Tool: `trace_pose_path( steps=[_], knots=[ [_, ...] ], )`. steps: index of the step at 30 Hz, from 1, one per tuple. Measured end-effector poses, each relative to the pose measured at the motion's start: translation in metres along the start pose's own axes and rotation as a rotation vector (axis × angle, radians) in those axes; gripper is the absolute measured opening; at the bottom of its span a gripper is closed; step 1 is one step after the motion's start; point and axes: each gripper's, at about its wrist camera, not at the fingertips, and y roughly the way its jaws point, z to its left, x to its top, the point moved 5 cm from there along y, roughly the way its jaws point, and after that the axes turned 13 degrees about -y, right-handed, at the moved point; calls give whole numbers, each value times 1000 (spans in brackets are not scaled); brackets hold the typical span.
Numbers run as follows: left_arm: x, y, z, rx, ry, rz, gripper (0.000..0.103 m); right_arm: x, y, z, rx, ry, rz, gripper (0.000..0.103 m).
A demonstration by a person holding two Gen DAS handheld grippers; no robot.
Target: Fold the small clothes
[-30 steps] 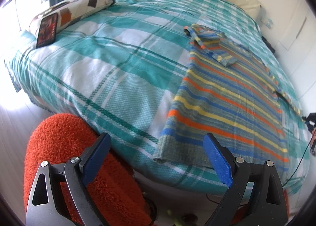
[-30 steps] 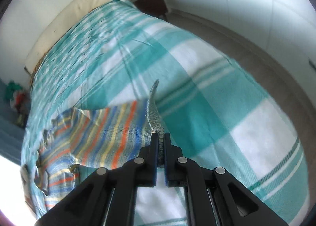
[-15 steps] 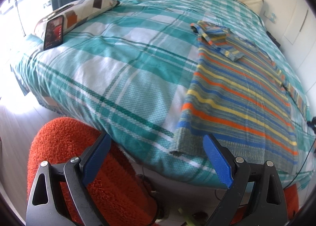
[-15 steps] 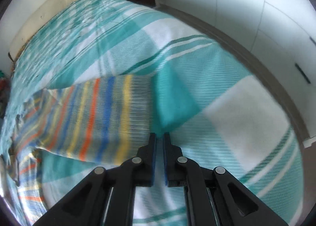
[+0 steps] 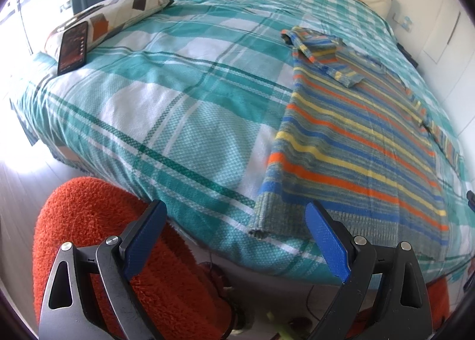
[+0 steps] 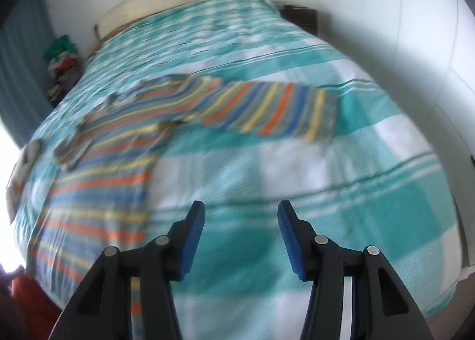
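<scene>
Ahead of the right tool (image 6: 241, 218) and off to its left: the striped sweater (image 6: 124, 144), flat on the plaid bedspread (image 6: 341, 191). One sleeve (image 6: 267, 108) stretched straight out to the right across the bed, cuff end farthest right, well beyond the fingertips. Jaws just been opening, now spread about halfway, nothing between them, only bare bedspread below. Picture smeared, so finer cloth detail not readable from this side.

Just beyond the left tool (image 5: 236, 239), slightly right of its centre line: the same sweater's ribbed hem (image 5: 297, 218), lying near the foot edge of the bed, the hem's left corner showing between the two blue pads (image 5: 326, 242) but beyond their tips. Spread wide, pinching nothing. Long axis of the body running away from this tool, up the bed toward the headboard. Near sleeve (image 5: 323, 52) already folded in over the chest; far sleeve trailing off at the right edge of view.

Judged nearer to the outstretched sleeve: the right tool, with the cuff a reach forward and rightward. Judged nearer to the hem: the left tool.

Look of the garment: knitted, grey-green ground with orange, yellow and blue bands, ribbed grey-green hem and cuff, lying smooth apart from small puckers along the hem. Soft and limp by appearance, likely to drape and sag when lifted by one edge.

Left of the left tool, below the bed edge: an orange shaggy cushion (image 5: 98, 239).
</scene>
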Motion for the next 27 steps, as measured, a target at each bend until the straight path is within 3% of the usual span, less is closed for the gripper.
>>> trace_pose_path(
  steps=[5, 10, 13, 20, 23, 27],
  knots=[
    [-4, 1, -10, 6, 63, -4, 95, -31, -20, 67, 97, -55, -13, 53],
    [-6, -4, -16, -5, 93, -19, 95, -28, -33, 110, 133, -146, -51, 57],
    [-6, -8, -20, -18, 99, -29, 95, -21, -38, 129, 138, -227, -73, 57],
    [-4, -29, -32, -66, 146, -50, 95, -21, -53, 156, 162, -283, -76, 57],
    [-3, -45, -40, -126, 170, -4, 95, -20, -63, 164, 155, -324, -73, 58],
    [25, -74, -64, -305, 133, 83, 95, -17, -78, 177, 155, -370, -83, 63]
  ],
)
